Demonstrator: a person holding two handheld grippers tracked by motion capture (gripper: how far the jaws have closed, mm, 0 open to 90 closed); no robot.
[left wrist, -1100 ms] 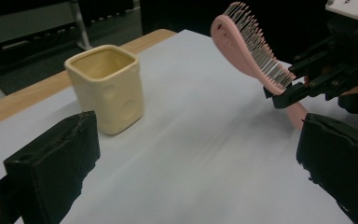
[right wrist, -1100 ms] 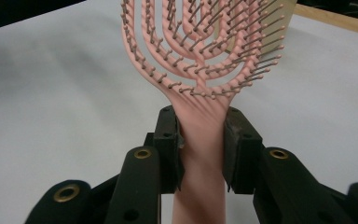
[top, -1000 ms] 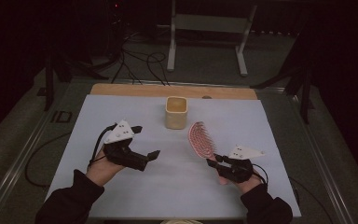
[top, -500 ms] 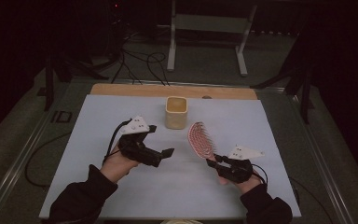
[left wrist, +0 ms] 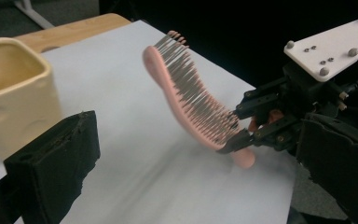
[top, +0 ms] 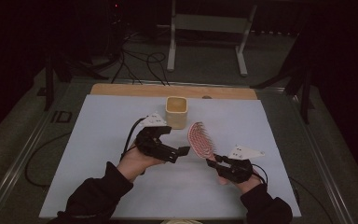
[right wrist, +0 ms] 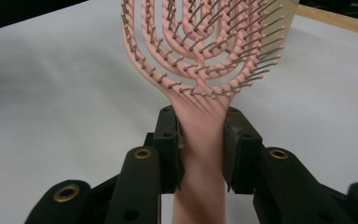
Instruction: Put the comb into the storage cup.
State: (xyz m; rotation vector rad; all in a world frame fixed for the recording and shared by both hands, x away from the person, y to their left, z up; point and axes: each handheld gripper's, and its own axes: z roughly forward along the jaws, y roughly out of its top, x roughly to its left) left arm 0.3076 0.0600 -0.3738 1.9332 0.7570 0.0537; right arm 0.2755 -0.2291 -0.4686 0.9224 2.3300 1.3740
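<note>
The right gripper [top: 214,161] is clamped on the handle of a pink plastic hairbrush with curved open ribs and dark-tipped bristles [top: 200,140]. In the right gripper view, both black jaws press against the sides of the handle just below the point where the ribs fan out [right wrist: 200,135]. The hairbrush is lifted clear of the white table cover [top: 98,140]; its head tilts up and away from the right gripper, toward the far edge of the table.

The left gripper [top: 179,151] is held above the table cover, to the left of the hairbrush head and near it, without contact. Its jaws stand apart with nothing between them; in the left gripper view the hairbrush [left wrist: 191,102] and the right gripper [left wrist: 242,135] lie ahead in the gap between the two jaws.

A cream ceramic cup with a squared rim [top: 176,112] stands upright on the table cover beyond the left gripper, just beside the far-left side of the hairbrush head. A strip of bare wooden tabletop [top: 121,89] runs along the far edge of the cover.
</note>
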